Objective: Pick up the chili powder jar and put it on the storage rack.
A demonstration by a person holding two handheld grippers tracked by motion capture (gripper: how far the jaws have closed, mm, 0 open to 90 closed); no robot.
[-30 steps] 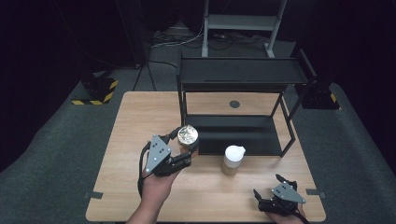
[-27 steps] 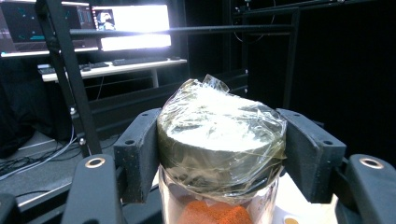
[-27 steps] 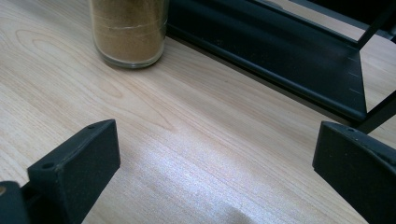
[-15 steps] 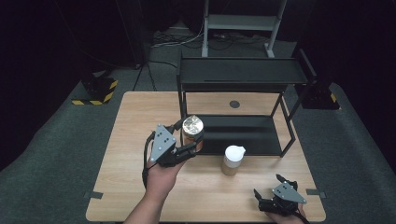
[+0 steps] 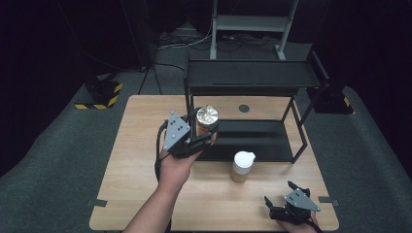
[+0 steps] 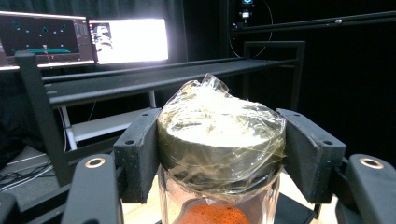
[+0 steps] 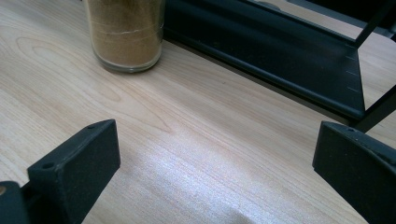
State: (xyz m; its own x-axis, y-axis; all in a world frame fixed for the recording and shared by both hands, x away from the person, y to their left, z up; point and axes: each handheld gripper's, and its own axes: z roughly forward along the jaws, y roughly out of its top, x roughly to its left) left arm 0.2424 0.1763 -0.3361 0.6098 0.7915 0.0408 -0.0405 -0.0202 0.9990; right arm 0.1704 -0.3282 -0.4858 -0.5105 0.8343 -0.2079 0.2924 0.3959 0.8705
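Pick looks done: left gripper (image 5: 201,138) is clamped on the foil-capped spice jar (image 5: 206,121), pads (image 6: 137,154) squeezing it just under the wrapped lid, and the jar seems to hang clear of the tabletop (image 5: 136,160) at the left front post of the black rack (image 5: 248,77). Left to do, I'd guess: seat it on a shelf and let go. Right gripper (image 5: 286,206) sits idle at the tabletop's front right corner, jaws wide, nothing between them; white-lidded jar (image 5: 242,166) stands just ahead of it.
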